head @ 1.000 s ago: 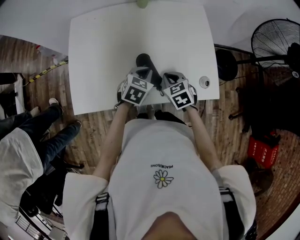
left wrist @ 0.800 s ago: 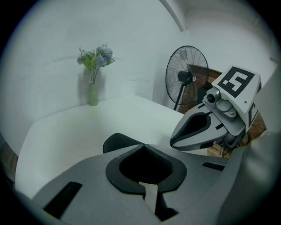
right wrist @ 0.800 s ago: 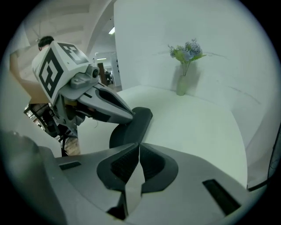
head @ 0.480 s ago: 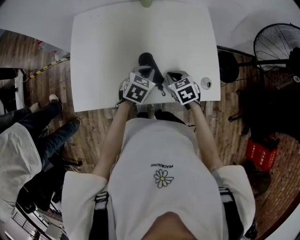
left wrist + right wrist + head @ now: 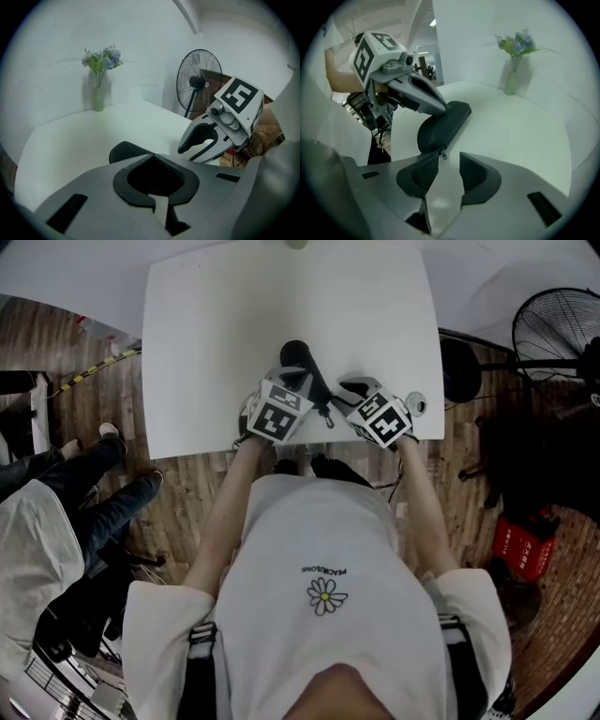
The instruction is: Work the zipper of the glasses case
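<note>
Your left claw (image 5: 157,177) is closed tight on the black glasses case (image 5: 123,151). One rounded end of the case sticks out past the claw. The case lies on the white worktop (image 5: 216,334), close to the front edge where you stand.

Your right claw (image 5: 449,171) is open just a little. The gap is narrow and nothing is inside it. It sits just beside the near end of the case. The small zipper pull (image 5: 442,153) hangs right at the tip of the claw's left pad, but I cannot tell if they touch.

Both claws are close together, side by side. A vase of flowers (image 5: 512,79) stands at the far edge of the worktop. A fan (image 5: 553,329) stands on the floor to your right.
</note>
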A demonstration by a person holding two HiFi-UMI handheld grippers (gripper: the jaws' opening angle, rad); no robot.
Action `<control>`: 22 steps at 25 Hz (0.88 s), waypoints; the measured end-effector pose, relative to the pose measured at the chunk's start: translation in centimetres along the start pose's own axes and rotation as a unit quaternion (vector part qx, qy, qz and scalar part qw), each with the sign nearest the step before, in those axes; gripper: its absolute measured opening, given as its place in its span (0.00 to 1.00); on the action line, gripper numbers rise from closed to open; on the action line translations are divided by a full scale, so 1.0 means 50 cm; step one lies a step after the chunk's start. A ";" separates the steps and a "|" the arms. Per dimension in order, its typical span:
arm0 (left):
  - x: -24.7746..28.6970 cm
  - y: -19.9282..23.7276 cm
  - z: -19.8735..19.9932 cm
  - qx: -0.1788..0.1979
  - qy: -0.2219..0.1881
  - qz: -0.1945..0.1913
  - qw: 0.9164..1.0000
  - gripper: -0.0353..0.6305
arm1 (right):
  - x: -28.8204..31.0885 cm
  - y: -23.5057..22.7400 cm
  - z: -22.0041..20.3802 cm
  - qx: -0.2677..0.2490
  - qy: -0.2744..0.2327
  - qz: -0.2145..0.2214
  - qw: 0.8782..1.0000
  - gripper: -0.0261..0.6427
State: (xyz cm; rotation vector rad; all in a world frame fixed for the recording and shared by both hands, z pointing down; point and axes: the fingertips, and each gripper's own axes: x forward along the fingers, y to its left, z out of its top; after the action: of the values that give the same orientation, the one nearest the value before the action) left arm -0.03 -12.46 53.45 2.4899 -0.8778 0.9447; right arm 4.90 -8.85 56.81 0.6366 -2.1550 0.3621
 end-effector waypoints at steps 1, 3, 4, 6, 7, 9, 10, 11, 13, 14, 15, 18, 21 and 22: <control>0.000 0.000 0.000 0.001 0.001 -0.001 1.000 0.08 | 0.004 0.003 -0.003 -0.014 0.004 0.008 1.000 0.22; 0.002 -0.001 0.000 0.005 0.005 -0.004 1.000 0.08 | 0.009 0.002 -0.006 -0.036 0.013 0.027 0.999 0.22; 0.003 -0.001 0.000 0.007 0.007 -0.005 1.000 0.08 | 0.010 0.001 -0.004 -0.045 0.020 0.039 0.998 0.22; 0.002 -0.001 0.001 0.007 0.011 -0.010 1.000 0.08 | 0.007 -0.004 -0.004 -0.065 0.040 0.060 0.995 0.22; 0.002 -0.001 0.002 0.005 0.012 -0.013 1.000 0.08 | 0.005 -0.007 -0.005 -0.076 0.050 0.067 0.994 0.22; 0.000 -0.002 0.004 0.000 0.013 -0.018 1.000 0.08 | 0.007 -0.013 -0.008 -0.096 0.066 0.075 0.990 0.22; 0.000 -0.001 0.004 -0.002 0.013 -0.019 1.000 0.08 | 0.012 -0.014 -0.008 -0.103 0.071 0.078 0.989 0.22; -0.001 0.000 0.004 -0.003 0.013 -0.018 1.000 0.08 | 0.019 -0.014 -0.008 -0.110 0.075 0.081 0.988 0.22; -0.001 0.001 0.004 -0.004 0.013 -0.015 1.000 0.08 | 0.034 -0.010 -0.008 -0.124 0.084 0.089 0.985 0.22; 0.000 0.000 0.004 -0.004 0.013 -0.014 1.000 0.08 | 0.037 -0.006 -0.008 -0.134 0.087 0.093 0.983 0.22; 0.001 -0.001 0.005 -0.005 0.012 -0.014 1.000 0.08 | 0.038 -0.003 -0.007 -0.147 0.090 0.097 0.980 0.22; 0.003 -0.001 0.007 -0.008 0.013 -0.014 1.000 0.08 | 0.034 -0.001 -0.007 -0.173 0.090 0.103 0.975 0.22; 0.001 0.000 0.006 -0.011 0.011 -0.011 1.000 0.08 | 0.035 0.005 -0.012 -0.168 0.097 0.110 0.975 0.22; 0.002 0.000 0.005 -0.011 0.010 -0.010 1.000 0.08 | 0.035 0.008 -0.013 -0.167 0.100 0.114 0.974 0.22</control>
State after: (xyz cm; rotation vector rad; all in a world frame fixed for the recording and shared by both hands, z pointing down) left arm 0.17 -12.63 53.35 2.4615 -0.8499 0.9473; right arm 4.20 -8.76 58.58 0.1552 -2.0340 0.1692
